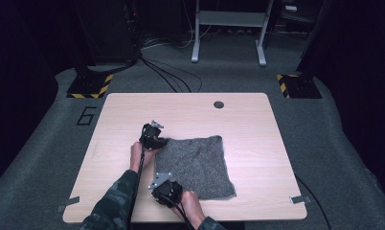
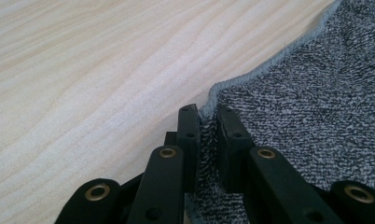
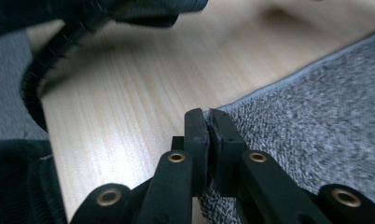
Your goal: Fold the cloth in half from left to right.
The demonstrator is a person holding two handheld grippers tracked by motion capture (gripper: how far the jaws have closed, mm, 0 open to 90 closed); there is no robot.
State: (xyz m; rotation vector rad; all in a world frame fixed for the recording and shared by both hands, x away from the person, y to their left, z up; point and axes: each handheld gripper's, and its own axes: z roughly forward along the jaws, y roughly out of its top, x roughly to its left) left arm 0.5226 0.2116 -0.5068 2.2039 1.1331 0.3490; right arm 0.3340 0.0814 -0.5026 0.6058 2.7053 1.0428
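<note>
A grey speckled cloth lies flat on the light wooden table, right of centre. At its far left corner my left gripper is shut on the cloth; in the left gripper view the jaws pinch the cloth's hemmed corner. At the near left corner my right gripper is shut on the cloth too, and the right gripper view shows the cloth's edge squeezed between the jaws. Both hands rest on the table along the cloth's left side.
A dark round hole sits in the table near its far edge. Cables run over the grey carpet beyond the table, past a white frame's legs. A ribbed cable curves at the left of the right gripper view.
</note>
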